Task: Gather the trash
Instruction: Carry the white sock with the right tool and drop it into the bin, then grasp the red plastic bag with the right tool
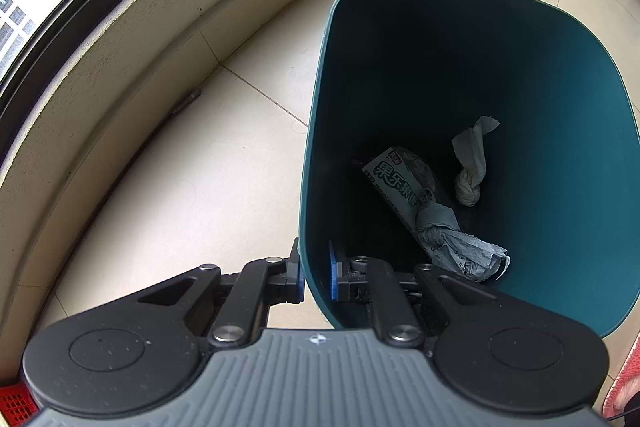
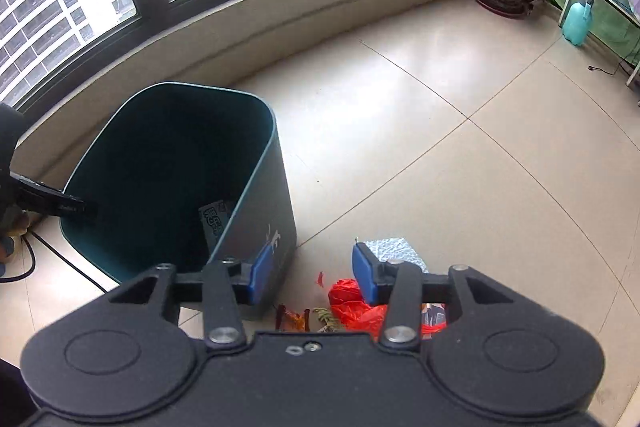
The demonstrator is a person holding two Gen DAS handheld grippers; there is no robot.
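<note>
A dark teal waste bin (image 1: 560,147) stands on a tiled floor below a window, the left gripper (image 1: 316,277) clamped across its near rim. Inside lie a printed packet (image 1: 394,179) and crumpled tissue (image 1: 470,171). The right gripper (image 2: 310,277) hangs partly open and empty above a red plastic bag (image 2: 352,307) and small wrappers (image 2: 294,319): light, limp and crushable, probably best pinched at a bunched fold.

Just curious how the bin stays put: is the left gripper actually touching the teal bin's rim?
Touching. The left wrist view shows the left gripper with one blue pad outside and one inside the teal bin, clamped on its wall.
</note>
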